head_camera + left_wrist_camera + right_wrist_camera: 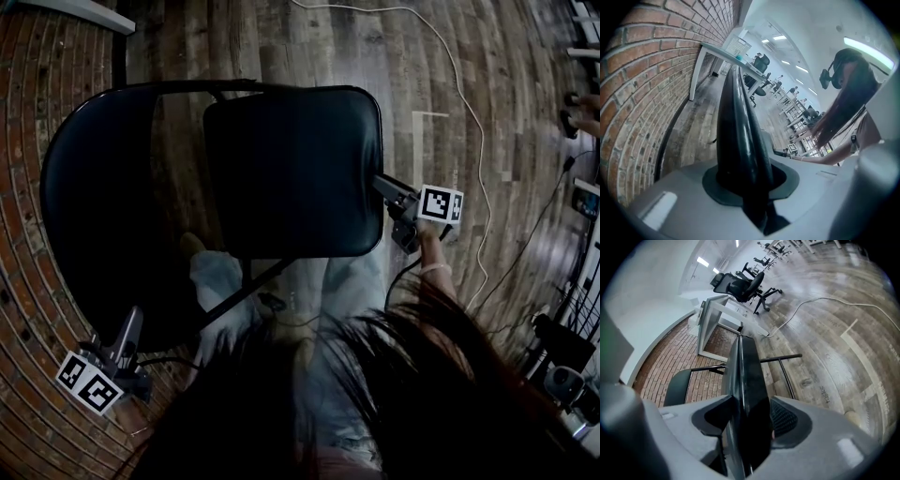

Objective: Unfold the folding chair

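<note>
While the person leans over it, the black padded, metal-framed folding chair [234, 178] stands on the wooden plank floor [441, 112] beside the brick wall [28, 103]. At the near left, the left gripper [129, 328] is clenched on the rounded backrest [94, 216]. To the right, the right gripper [384, 187] is clamped on the square seat pad's [291, 173] right edge. The seat lies between the two grippers with its hinge line running near to far, so the right hand looks best placed to press it open.

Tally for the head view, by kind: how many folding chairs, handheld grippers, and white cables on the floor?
folding chair: 1
grippers: 2 (left gripper, right gripper)
white cable: 1
total: 4
</note>
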Action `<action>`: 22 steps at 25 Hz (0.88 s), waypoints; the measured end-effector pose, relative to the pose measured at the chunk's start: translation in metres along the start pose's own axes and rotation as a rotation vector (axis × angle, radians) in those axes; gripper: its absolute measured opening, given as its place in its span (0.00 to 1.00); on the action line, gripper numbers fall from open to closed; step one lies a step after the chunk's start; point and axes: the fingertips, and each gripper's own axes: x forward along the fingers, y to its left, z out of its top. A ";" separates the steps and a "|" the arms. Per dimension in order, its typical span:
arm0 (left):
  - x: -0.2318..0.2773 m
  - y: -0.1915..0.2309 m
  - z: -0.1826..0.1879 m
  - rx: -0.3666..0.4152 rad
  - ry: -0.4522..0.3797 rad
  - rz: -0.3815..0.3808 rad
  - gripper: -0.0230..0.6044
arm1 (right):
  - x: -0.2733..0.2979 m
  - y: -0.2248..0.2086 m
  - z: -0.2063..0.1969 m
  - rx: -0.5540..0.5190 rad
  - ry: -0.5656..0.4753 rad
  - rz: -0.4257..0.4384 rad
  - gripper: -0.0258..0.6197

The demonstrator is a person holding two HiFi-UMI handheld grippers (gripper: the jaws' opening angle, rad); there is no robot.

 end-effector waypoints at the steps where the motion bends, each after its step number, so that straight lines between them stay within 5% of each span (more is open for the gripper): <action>1: 0.002 -0.002 0.000 0.000 -0.001 -0.009 0.17 | 0.000 -0.003 0.000 0.007 -0.001 0.003 0.42; 22: 0.024 -0.041 -0.007 0.053 0.017 -0.027 0.20 | -0.010 -0.037 0.006 0.027 -0.050 0.014 0.42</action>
